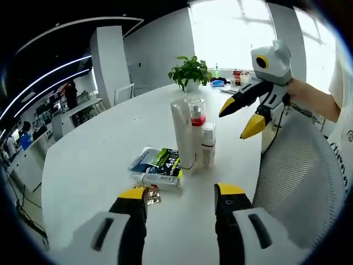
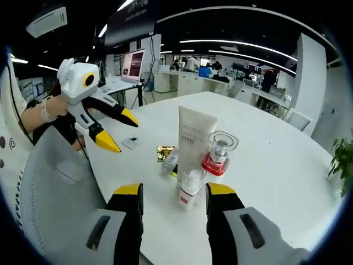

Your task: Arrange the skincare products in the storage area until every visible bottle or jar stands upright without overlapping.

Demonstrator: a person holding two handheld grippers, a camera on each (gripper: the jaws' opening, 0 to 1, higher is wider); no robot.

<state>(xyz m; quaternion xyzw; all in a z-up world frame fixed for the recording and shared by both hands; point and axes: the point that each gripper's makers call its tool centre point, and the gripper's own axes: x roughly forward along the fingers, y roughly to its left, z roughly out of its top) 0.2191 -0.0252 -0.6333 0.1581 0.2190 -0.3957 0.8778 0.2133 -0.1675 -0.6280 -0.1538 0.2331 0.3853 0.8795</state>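
White tube [image 2: 194,141], jar [image 2: 219,153] and small bottle [image 2: 191,187] stand upright at twelve o'clock; I hold both grippers [image 1: 181,194] [image 2: 174,191] open, empty, ready to adjust.

A potted plant [image 1: 190,72] tops the white table [image 1: 94,160].

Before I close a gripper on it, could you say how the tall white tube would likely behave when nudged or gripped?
The tall white tube stands upright on a narrow end, so it probably tips easily. It looks like soft plastic and may dent. The red-based jar stands close beside it and could get knocked.
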